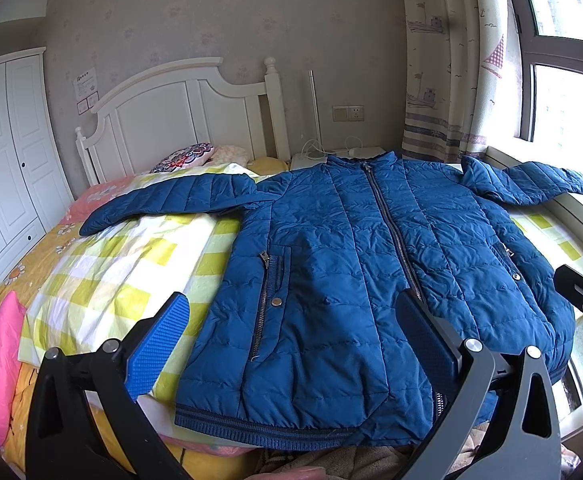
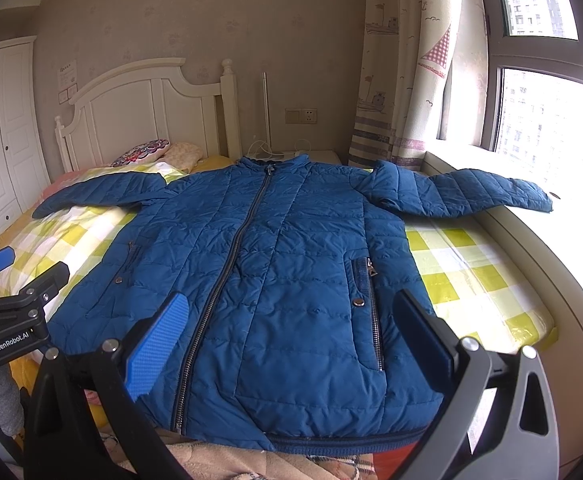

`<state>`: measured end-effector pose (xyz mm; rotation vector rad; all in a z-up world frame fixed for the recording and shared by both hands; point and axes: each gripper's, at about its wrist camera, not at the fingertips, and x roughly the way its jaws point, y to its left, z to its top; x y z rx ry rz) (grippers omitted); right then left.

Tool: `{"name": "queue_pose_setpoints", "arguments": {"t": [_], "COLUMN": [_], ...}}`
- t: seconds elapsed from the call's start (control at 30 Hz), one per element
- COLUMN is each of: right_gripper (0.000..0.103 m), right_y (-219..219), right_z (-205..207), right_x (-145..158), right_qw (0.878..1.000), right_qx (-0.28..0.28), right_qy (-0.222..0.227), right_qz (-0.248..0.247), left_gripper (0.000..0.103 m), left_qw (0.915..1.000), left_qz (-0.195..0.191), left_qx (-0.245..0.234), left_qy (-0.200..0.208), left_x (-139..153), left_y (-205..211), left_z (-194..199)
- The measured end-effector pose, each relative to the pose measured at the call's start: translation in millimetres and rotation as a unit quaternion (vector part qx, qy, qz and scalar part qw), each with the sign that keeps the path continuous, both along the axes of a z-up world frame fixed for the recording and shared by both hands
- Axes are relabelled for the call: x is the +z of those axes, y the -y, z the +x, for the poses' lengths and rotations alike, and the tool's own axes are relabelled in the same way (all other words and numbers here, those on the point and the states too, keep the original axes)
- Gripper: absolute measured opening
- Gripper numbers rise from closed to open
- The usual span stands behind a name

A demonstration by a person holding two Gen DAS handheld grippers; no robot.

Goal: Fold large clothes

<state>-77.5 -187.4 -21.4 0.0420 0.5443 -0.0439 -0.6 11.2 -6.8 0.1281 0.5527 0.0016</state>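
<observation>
Jacket flat on bed; left hand-held gripper and right hand-held gripper spread apart

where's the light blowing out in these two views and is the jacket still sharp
Left wrist view: the window at right is overexposed, while the blue quilted zip jacket stays sharp. Right wrist view: the sill under the window washes out to white beside the jacket; fisheye bends the white wooden headboard.
</observation>
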Motion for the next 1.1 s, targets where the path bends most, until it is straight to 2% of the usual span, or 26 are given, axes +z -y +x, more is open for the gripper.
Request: {"name": "queue_pose_setpoints", "arguments": {"t": [0.37,0.5,0.67,0.77,0.9,1.03,1.1], "right_gripper": [0.101,0.101,0.101,0.101,0.101,0.099,0.098], "right_y": [5,22,52,80,135,207,238], "right_z": [3,19,46,70,118,170,191], "right_x": [-5,-14,-27,-35,-52,-66,-71], "right_qw": [1.0,0.999,0.996,0.995,0.984,0.961,0.949], "right_qx": [0.008,0.0,-0.038,-0.056,-0.099,-0.19,-0.227], "right_qy": [0.004,-0.016,-0.043,-0.047,-0.082,-0.087,-0.084], "right_qz": [0.026,0.045,0.063,0.068,0.127,0.18,0.201], "left_gripper": [0.099,0.099,0.099,0.099,0.099,0.099,0.099], "left_qw": [0.9999,0.9988,0.9963,0.9948,0.9883,0.9808,0.9782], "left_qz": [0.001,0.007,0.028,0.046,0.065,0.101,0.098], "left_qx": [-0.003,-0.018,-0.014,-0.029,-0.051,-0.02,-0.005], "left_qy": [-0.013,-0.044,-0.08,-0.086,-0.128,-0.166,-0.183], "left_x": [-7,-17,-36,-41,-60,-85,-96], "left_y": [-2,8,20,32,46,48,42], "left_z": [7,26,63,95,176,255,280]}}
